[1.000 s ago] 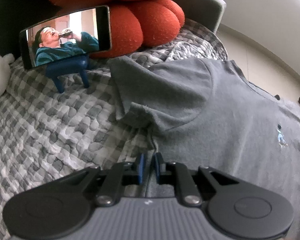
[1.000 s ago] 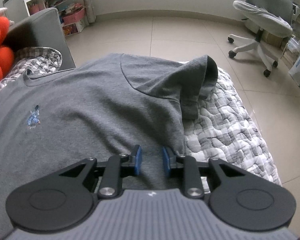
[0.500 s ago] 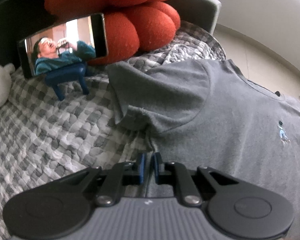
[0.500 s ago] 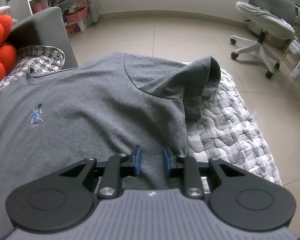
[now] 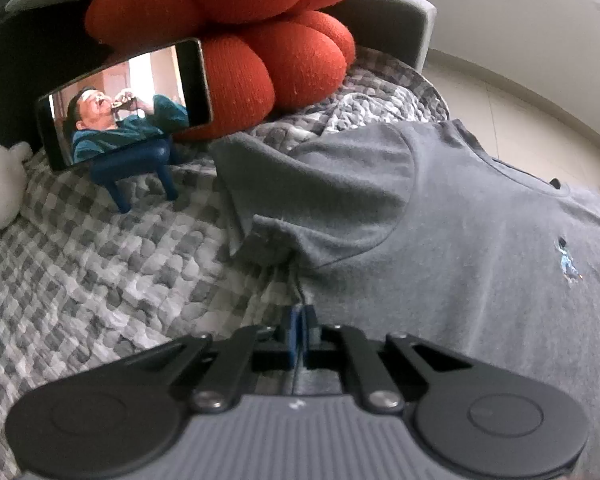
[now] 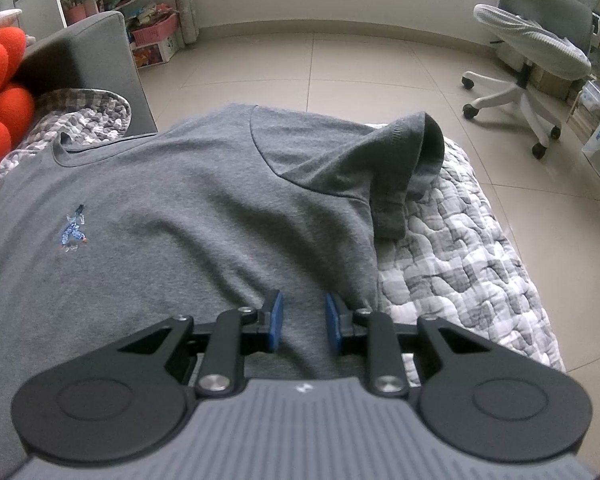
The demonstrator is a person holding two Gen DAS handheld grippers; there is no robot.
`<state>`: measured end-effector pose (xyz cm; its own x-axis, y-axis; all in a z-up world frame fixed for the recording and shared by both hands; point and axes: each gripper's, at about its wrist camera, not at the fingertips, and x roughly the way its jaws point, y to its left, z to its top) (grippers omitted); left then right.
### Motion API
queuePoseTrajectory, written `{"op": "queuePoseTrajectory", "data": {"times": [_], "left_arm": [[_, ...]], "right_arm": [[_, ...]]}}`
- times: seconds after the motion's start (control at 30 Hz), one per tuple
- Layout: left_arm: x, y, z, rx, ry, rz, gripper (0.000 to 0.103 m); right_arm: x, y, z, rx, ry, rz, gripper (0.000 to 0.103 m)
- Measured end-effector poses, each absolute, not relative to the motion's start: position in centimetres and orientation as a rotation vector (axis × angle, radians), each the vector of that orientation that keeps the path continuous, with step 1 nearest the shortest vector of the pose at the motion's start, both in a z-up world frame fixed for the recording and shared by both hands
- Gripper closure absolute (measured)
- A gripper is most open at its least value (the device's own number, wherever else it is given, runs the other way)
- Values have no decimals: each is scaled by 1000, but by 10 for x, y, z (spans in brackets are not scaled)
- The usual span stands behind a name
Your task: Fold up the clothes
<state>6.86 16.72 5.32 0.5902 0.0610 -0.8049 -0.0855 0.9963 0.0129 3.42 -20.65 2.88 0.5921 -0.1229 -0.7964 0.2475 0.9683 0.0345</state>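
**Left wrist view: side seam pinched, shirt running away from both grippers**

Left wrist view. The left gripper (image 5: 299, 330) is pointing steeply down at the near left edge of the shirt (image 5: 460, 248). Its jaws have just been closing and are now standing pad against pad, with the shirt's side seam running up out of the slit between them, so the gripper is judged to be clenching a thin pinch of cloth. From the pinch the seam is leading away to the left sleeve (image 5: 320, 196), which is lying folded in over the chest. Beyond the sleeve the quilt (image 5: 100, 272) is carrying a phone (image 5: 124, 104) on a small blue stand, in front of a red cushion (image 5: 260, 40).

Right wrist view. The right gripper (image 6: 303, 320) is hanging over the shirt's opposite side, just inside the right edge. Its blue pads (image 6: 275, 322) are standing apart, with flat cloth showing between them and no fold gathered, so this gripper is gripping nothing. The right sleeve (image 6: 372, 168) is likewise lying turned in, its cuff rising slightly. Past the edge the quilt is dropping toward the floor (image 6: 380, 64) and a chair (image 6: 540, 40).

The shirt is lying chest up on the quilt, collar (image 6: 100, 152) at the far end. Its long axis is running straight away from both grippers, one at each side of the near part. A hem-to-collar fold probably needs the right gripper to clamp as well.
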Motion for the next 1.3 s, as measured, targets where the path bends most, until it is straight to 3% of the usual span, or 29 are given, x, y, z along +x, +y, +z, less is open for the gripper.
{"op": "queuePoseTrajectory", "data": {"times": [1.2, 1.3], "left_arm": [[75, 165, 45, 29, 927, 112, 101], [75, 166, 47, 17, 928, 112, 101]], "right_arm": [[33, -212, 26, 144, 896, -212, 76], [33, -217, 24, 158, 889, -222, 82]]}}
